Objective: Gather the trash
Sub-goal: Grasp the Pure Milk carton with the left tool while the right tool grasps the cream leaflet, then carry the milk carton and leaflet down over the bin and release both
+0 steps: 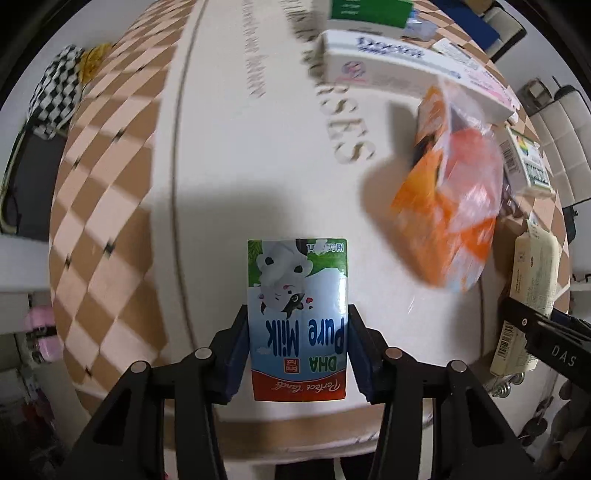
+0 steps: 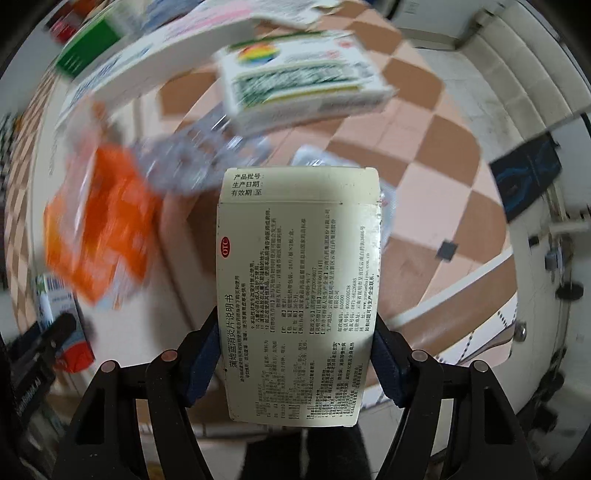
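My left gripper (image 1: 298, 325) is shut on a blue and white "Pure Milk" carton (image 1: 297, 317), held above a cream printed cloth (image 1: 240, 147) on the table. My right gripper (image 2: 295, 332) is shut on a pale flat medicine box (image 2: 299, 288) with Chinese print and a red OTC mark. That box and the right gripper (image 1: 543, 332) also show at the right edge of the left wrist view. The milk carton (image 2: 62, 325) shows at the lower left of the right wrist view. An orange packet in clear plastic (image 1: 450, 195) lies on the cloth; it also shows in the right wrist view (image 2: 99, 221).
A long white box (image 1: 399, 70), a green box (image 1: 369, 11) and a white box with a rainbow mark (image 2: 299, 81) lie at the far side. Crumpled clear plastic (image 2: 184, 162) lies by the orange packet. A checkered bag (image 1: 55, 96) hangs at the left. The floor is checkered tile (image 2: 424, 147).
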Motion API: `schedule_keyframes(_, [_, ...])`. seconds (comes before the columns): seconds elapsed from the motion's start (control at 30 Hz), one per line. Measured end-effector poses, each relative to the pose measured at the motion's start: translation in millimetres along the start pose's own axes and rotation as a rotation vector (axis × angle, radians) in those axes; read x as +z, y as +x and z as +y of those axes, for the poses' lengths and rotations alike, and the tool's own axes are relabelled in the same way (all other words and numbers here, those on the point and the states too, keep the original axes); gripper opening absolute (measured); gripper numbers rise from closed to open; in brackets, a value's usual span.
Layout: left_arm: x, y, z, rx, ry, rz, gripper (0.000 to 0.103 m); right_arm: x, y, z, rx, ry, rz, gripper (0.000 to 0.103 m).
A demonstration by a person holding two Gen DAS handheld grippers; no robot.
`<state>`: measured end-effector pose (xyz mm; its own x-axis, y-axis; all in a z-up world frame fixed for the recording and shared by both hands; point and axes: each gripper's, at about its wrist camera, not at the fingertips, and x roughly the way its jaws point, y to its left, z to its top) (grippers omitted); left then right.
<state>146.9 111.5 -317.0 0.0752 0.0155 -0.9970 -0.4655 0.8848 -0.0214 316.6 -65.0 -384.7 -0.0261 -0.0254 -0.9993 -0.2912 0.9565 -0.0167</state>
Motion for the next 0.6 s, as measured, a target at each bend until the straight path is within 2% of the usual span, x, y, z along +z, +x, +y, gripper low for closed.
schedule_keyframes(0.07, [-8.8,-1.9,8.9,-0.009,-0.019,0.013,0.045,-7.9,2.3,12.3,-0.034,-0.074,0.002,0.074])
schedule_keyframes(0.13, [-15.5,-2.9,14.2,-0.029,-0.033,0.014,0.048,-9.2,1.6,16.5,-0.053,-0.091,-0.007,0.075])
schedule_keyframes(0.2, [-17.4,-2.0,17.6,-0.036,-0.037,0.034,0.048,-8.5,3.1,12.5,-0.048,-0.071,0.003,0.075])
schedule_keyframes(0.5, [-41.5,-5.0,33.5,-0.039,-0.024,-0.059,0.045,-10.1,6.0,-1.1,-0.033,0.030,-0.008,0.076])
schedule_keyframes(0.57, [-36.9,-1.8,14.2,-0.033,-0.027,-0.074,0.045,-12.5,9.7,-8.0,-0.032,0.041,-0.017,0.075])
schedule_keyframes(0.6, [-31.5,14.9,3.5,-0.030,-0.031,-0.080,0.045,-11.6,11.3,-6.9,-0.032,0.041,-0.022,0.074])
